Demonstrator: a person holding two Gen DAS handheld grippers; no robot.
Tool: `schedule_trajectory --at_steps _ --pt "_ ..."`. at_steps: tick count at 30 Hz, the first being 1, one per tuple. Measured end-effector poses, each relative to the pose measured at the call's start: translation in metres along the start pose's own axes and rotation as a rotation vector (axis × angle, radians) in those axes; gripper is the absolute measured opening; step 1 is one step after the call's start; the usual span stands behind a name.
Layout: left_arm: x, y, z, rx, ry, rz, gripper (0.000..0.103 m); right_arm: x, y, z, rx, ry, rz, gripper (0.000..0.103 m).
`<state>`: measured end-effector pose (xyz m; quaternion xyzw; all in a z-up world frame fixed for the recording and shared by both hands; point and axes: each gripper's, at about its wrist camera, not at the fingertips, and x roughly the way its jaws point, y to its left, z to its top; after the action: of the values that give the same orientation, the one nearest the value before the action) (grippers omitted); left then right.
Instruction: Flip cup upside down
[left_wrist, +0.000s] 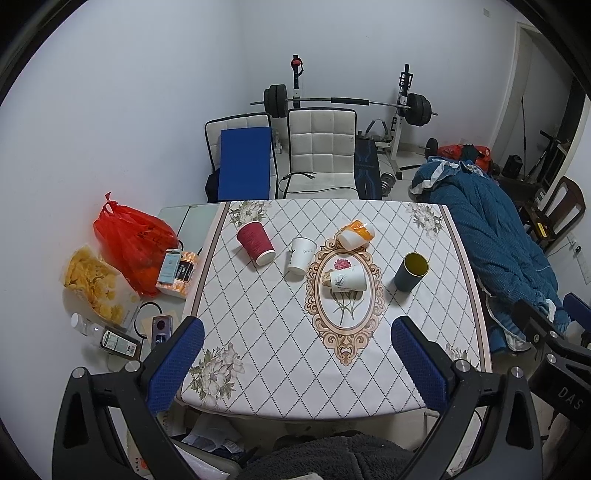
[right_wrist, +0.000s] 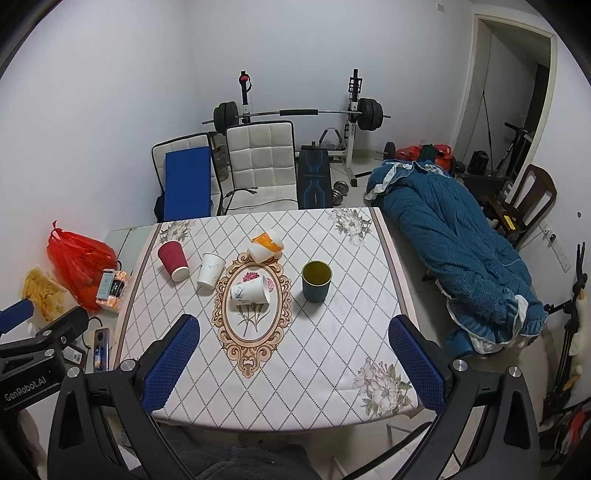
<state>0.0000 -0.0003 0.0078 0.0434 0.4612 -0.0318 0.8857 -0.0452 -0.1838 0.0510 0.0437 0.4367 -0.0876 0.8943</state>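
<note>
**Both grippers high over the table, no cup in hand yet**

Left wrist view. Left gripper (left_wrist: 295, 365) fingers spread wide, nothing between them, well above the table (left_wrist: 266, 369). Five cups lie in the middle band of the frame: red cup (left_wrist: 255, 242) tipped over, mouth toward lower right; white cup (left_wrist: 301, 254) standing mouth up; orange-and-white cup (left_wrist: 355, 233) on its side; printed white cup (left_wrist: 346, 278) on its side in the oval motif; dark blue cup (left_wrist: 410, 271) upright at centre right, yellow lining, apparently empty. Part of the right gripper shows at the right edge.

Right wrist view. Right gripper (right_wrist: 293, 363) also wide open, empty, well clear of the cloth. The dark blue cup (right_wrist: 316, 281) sits just right of frame centre, nearest this gripper's line; its interior shows nothing inside. The white cup (right_wrist: 210, 269) interior is not visible from here.

Judgement: the upright dark blue cup is the likeliest target. Approach from the side, pinch mid-wall lightly, lift clear before rotating, and set the rim down flat, apart from the printed cup.
</note>
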Motion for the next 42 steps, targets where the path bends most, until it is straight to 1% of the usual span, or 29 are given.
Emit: schedule_trajectory --at_steps 10,21,27,30,31,33,37,40,42 --pt "0.000 -0.001 0.000 0.000 0.001 -0.002 0.103 0.001 0.000 0.002 -0.003 -0.003 0.003 0.103" --pt "0.009 -0.002 0.003 0.007 0.011 -0.011 0.103 0.007 0.003 0.005 -0.001 0.003 0.006 0.103" --pt "0.027 0.005 0.003 -0.011 0.034 -0.018 0.103 0.019 0.007 0.003 0.012 0.032 0.007 0.103" --pt "0.044 0.010 0.002 -0.008 0.068 -0.032 0.103 0.032 0.009 -0.001 0.020 0.058 -0.006 0.103" --pt "0.054 0.010 0.000 0.001 0.086 -0.027 0.103 0.039 0.009 -0.003 0.022 0.071 -0.013 0.103" --pt "0.069 0.011 -0.002 0.011 0.119 -0.047 0.103 0.052 0.009 -0.007 0.025 0.098 -0.023 0.103" --pt "0.103 0.012 -0.008 0.041 0.174 -0.050 0.103 0.095 0.006 -0.021 0.041 0.181 -0.070 0.103" --pt "0.127 0.011 -0.010 0.061 0.205 -0.051 0.103 0.126 0.002 -0.037 0.057 0.245 -0.087 0.103" --pt "0.146 0.008 -0.013 0.077 0.235 -0.039 0.103 0.148 -0.003 -0.050 0.083 0.290 -0.073 0.103"
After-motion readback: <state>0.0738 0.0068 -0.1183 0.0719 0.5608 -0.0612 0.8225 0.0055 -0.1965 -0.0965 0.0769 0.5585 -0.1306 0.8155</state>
